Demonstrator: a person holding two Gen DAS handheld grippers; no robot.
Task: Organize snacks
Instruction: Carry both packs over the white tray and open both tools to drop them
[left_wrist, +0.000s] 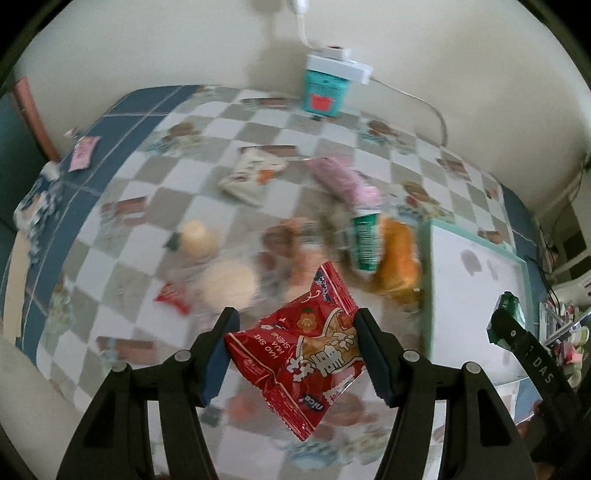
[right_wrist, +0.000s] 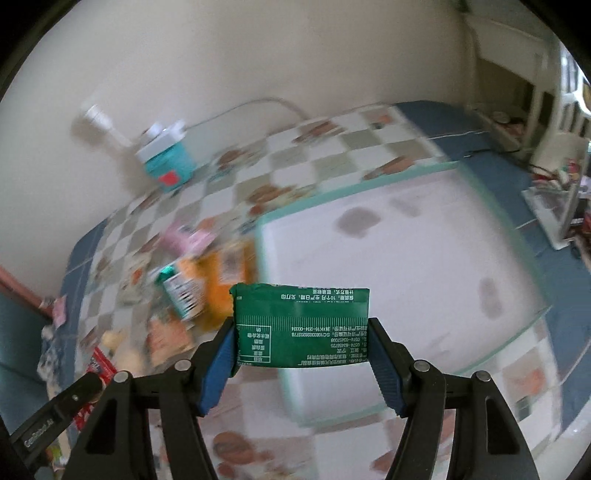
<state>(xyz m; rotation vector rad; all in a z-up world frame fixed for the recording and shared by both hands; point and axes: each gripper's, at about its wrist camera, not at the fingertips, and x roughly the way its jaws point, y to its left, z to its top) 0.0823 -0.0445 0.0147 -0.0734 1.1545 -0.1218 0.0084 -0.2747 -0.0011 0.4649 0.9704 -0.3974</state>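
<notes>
The left gripper (left_wrist: 295, 354) holds a red snack bag (left_wrist: 306, 354) tight in its jaws, up above the checkered bench (left_wrist: 122, 236). The right gripper (right_wrist: 301, 350) pinches a green packet (right_wrist: 301, 325) over the white tray (right_wrist: 406, 266), with more snacks (left_wrist: 395, 258) piled just left of it.

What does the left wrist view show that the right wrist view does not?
Only the left wrist view shows the left gripper clamped on a red snack packet, and a white packet farther back. Only the right wrist view shows the printed back of the green packet between the right gripper pads. Both show the white tray, teal box and orange packet.
</notes>
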